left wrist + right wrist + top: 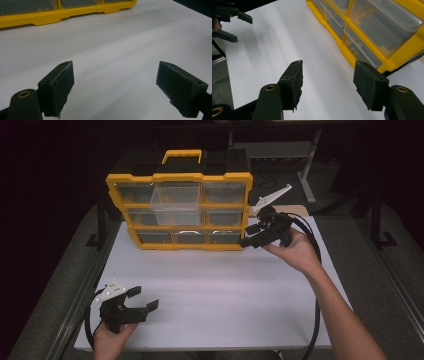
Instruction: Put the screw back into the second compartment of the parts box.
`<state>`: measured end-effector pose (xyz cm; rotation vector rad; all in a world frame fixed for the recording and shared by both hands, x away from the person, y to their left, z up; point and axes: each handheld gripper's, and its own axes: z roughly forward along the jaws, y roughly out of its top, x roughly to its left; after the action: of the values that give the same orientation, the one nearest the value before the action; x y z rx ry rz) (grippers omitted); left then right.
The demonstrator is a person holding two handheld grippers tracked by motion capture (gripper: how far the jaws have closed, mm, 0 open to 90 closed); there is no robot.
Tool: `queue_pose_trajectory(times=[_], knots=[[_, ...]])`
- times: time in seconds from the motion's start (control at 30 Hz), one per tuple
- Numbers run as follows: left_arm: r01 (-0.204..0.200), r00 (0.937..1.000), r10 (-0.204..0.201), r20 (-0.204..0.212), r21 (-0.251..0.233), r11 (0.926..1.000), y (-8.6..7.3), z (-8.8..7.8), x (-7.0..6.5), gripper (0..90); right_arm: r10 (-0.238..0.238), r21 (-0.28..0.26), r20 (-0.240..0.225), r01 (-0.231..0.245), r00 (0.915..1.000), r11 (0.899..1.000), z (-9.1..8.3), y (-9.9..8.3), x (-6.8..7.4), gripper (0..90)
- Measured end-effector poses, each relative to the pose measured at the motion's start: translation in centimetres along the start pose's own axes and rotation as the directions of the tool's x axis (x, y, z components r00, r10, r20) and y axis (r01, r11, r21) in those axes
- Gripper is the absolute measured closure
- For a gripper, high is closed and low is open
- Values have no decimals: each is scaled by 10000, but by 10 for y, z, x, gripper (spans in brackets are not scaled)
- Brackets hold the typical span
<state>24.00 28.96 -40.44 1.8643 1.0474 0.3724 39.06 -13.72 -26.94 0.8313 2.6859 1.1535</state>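
At organizer's (178, 210) lower right corner, my right gripper (248, 234) just beside it, jaws apart, empty; left gripper (143, 299) open near bench (225, 290) edge.

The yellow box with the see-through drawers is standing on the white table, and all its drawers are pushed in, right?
Not quite. The yellow box does stand on the white table, but one see-through drawer, in the top middle, sticks out toward the person. The high view shows it. The other drawers look pushed in.
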Motion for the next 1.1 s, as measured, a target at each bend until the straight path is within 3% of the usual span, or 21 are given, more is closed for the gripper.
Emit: queue_pose_trajectory(times=[1.1], knots=[[59, 10000, -59, 15, 6, 10000, -2, 2, 0, 143, 695, -166, 264, -691, 9972, 9975, 12, -61, -3, 318]])
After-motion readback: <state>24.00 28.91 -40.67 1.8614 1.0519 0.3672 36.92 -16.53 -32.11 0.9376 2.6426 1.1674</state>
